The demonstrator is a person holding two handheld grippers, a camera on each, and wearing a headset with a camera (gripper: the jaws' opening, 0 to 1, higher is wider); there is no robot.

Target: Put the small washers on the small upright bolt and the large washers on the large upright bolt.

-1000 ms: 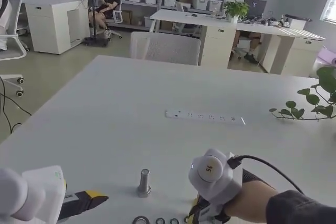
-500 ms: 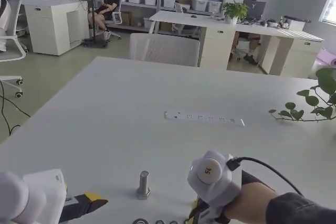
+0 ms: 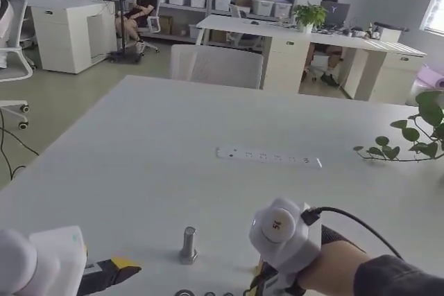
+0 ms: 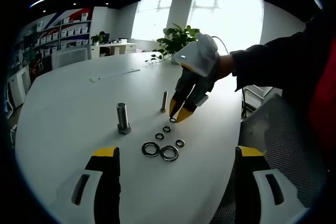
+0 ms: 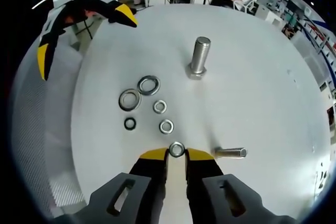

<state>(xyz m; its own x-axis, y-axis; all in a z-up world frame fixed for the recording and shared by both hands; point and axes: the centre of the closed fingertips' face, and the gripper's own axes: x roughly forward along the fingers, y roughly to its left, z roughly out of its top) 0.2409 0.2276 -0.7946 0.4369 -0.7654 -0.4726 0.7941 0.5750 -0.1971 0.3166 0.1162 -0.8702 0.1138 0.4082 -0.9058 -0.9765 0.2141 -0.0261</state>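
Yellow tips of the right gripper [image 5: 177, 153] were almost closed, pinching one small washer [image 5: 177, 149] by its rim. The small bolt [image 5: 230, 153] stood just beside those tips, to their right in the right gripper view, and it read as upright in the left gripper view. Whether the held washer was clear of the white table [image 5: 262, 77] could not be told. The large bolt [image 5: 199, 56] stood upright farther along the table, head down, well apart from the small one. Loose pieces lay flat off to one side of the bolts: two large washers [image 5: 148, 85] side by side, close or touching, and three more small washers [image 5: 166, 126] near them, each apart from the others. The left gripper [image 4: 176, 153] had its jaws spread wide with nothing held, pointing at the washer group. In the head view a white power strip [image 3: 269, 156] lay well beyond the large bolt, and a leafy plant [image 3: 409, 136] reached in at the right edge
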